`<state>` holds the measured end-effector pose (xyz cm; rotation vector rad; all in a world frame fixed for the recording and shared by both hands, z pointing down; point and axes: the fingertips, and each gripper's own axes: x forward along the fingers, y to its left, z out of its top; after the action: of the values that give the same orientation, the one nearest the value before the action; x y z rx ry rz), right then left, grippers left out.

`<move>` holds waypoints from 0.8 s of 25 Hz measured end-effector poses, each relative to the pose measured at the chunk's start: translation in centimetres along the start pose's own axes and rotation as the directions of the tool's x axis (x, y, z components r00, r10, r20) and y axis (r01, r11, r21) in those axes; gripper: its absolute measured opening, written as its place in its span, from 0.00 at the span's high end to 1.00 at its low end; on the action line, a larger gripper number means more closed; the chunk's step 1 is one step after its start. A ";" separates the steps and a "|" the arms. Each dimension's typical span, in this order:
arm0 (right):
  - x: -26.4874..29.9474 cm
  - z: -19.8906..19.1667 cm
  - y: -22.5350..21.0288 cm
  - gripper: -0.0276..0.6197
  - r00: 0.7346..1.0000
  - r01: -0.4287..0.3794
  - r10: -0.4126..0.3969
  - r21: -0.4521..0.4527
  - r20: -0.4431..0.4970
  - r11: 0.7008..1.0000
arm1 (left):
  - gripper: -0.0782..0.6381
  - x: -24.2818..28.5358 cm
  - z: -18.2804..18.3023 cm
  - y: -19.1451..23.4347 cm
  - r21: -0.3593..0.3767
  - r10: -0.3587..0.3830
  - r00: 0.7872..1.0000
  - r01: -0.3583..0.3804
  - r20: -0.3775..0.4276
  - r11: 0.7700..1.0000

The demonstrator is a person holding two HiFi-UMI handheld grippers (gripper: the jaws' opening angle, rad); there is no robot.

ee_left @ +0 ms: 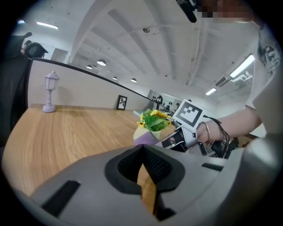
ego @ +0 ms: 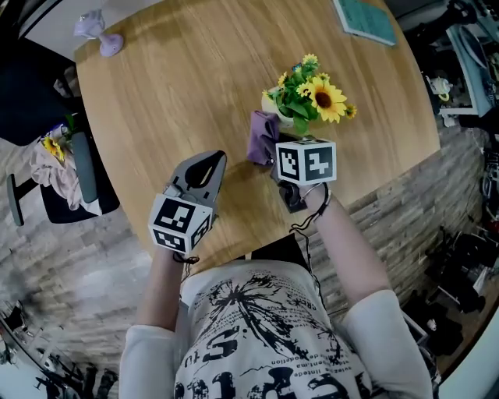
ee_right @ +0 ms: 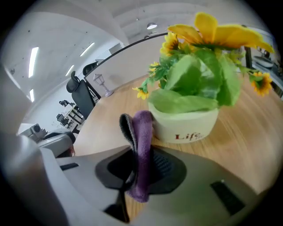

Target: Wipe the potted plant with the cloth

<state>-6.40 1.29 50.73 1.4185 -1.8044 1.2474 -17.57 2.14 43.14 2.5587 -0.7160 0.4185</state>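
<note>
The potted plant has yellow flowers and green leaves in a cream pot lettered "Life", and stands on the round wooden table. My right gripper is shut on a folded purple cloth, which stands up between the jaws. The cloth lies against the pot's left side. My left gripper hovers to the left of it over bare wood, jaws shut with nothing in them. From the left gripper view the plant and the right gripper's marker cube show ahead.
A small lilac lantern stands at the table's far left edge. A teal book lies at the far right. A black chair with a cloth sits left of the table, clutter to the right.
</note>
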 end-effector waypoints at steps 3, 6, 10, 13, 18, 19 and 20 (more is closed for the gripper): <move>-0.7 -0.9 -1.0 0.83 1.000 0.001 -0.001 0.007 -0.006 1.000 | 0.89 0.7 -0.3 -0.6 0.008 -0.013 1.000 0.013 -0.014 1.000; -1.7 -2.0 -1.9 0.83 0.999 -0.003 0.003 0.012 -0.035 1.000 | 0.89 1.2 -0.4 -1.5 0.011 -0.026 0.999 0.027 -0.021 1.000; -3.2 -3.1 -3.1 0.83 0.995 -0.008 0.001 -0.069 -0.098 0.998 | 0.89 2.2 0.0 -2.2 0.008 -0.034 0.999 0.034 -0.004 0.999; -4.4 -3.8 -4.5 0.83 0.990 -0.004 -0.017 -0.143 -0.142 0.990 | 0.89 3.0 0.5 -2.7 0.001 -0.039 0.999 0.039 0.016 0.999; -6.9 -3.0 -9.3 0.83 0.981 0.085 -0.121 -0.224 -0.151 0.971 | 0.89 4.7 1.0 -3.9 -0.005 -0.025 1.000 0.025 0.016 1.000; -7.4 -2.5 -10.4 0.83 0.979 0.110 -0.149 -0.253 -0.140 0.961 | 0.89 5.1 1.1 -4.1 0.001 -0.019 1.000 0.019 0.013 1.000; -7.8 -1.9 -11.5 0.83 0.976 0.135 -0.177 -0.288 -0.124 0.948 | 0.89 5.6 1.2 -4.2 0.010 -0.010 1.000 0.010 0.008 1.000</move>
<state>6.61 6.28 49.03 1.2488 -1.6555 0.9491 -10.42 2.47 42.97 2.5737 -0.7054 0.4094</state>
